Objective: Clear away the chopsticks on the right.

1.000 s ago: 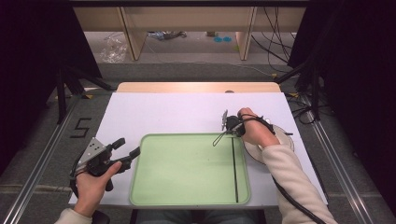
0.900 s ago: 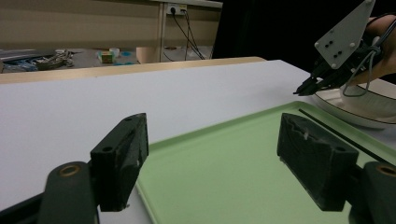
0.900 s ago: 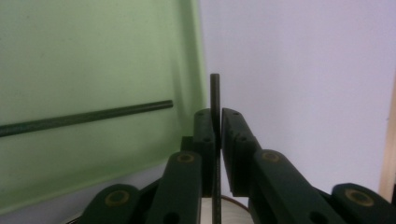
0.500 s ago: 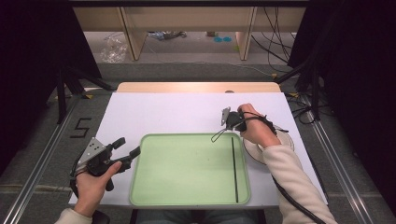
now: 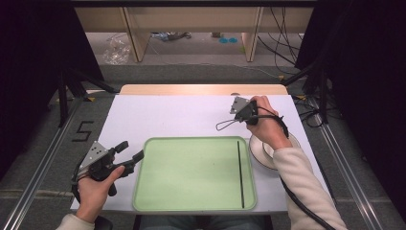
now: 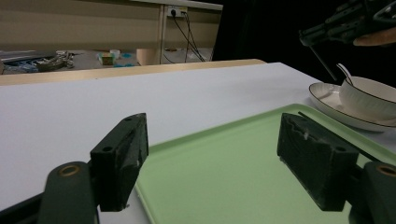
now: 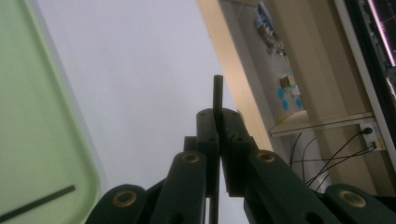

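Nearest the person, the left gripper (image 5: 130,153) rests low at the tray's left rim with its jaws standing wide apart and nothing between them; in the left gripper view the green tray (image 6: 224,177) spreads out just ahead of the two pads.

One black chopstick (image 5: 239,173) lies flat inside the tray (image 5: 191,172) along its right side, well to the right of the left gripper and below and nearer than the right gripper.

Just right of the tray stands a white bowl (image 6: 369,98) on a white plate (image 6: 336,109), with a spoon handle (image 6: 344,73) leaning out of the bowl; both sit under the right wrist.

Farther out, the right gripper (image 5: 242,111) is lifted above the white worktop (image 5: 167,115), beyond the tray's far right corner. Its jaws have just been closing and are now clamped together on a second chopstick (image 7: 217,93), a thin black stick that pokes out past the pads in the right gripper view.
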`<state>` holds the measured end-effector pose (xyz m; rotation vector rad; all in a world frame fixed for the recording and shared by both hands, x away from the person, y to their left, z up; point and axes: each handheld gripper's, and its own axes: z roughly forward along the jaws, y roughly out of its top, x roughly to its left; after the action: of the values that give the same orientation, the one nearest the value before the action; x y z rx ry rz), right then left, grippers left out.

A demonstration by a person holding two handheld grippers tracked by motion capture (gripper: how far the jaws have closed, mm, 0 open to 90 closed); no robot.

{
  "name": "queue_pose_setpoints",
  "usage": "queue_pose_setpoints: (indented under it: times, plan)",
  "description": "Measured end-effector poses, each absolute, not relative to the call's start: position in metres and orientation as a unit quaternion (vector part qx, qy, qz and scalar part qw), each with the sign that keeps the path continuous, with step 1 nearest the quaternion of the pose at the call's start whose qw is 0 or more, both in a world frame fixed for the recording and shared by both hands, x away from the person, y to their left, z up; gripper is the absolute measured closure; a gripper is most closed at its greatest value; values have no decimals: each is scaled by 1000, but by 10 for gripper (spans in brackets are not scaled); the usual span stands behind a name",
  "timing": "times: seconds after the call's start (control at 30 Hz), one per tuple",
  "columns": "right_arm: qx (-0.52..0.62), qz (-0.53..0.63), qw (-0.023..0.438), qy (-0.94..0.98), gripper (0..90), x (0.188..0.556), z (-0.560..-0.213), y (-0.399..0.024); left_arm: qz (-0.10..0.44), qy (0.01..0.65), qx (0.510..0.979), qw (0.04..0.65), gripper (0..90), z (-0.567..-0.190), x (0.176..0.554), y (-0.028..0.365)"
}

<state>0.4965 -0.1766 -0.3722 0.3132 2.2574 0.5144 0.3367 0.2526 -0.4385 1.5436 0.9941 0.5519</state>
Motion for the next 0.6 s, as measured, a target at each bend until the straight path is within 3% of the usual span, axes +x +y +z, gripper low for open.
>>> queue_pose_setpoints:
  times: [0.3,0.6]
  plan:
    - [184,293,403,847,884,490,-349,-188,236,425,659,575,248,-439,337,253]
    - [254,387,373,804,884,487,-333,-201,237,424,659,574,248,-439,337,253]
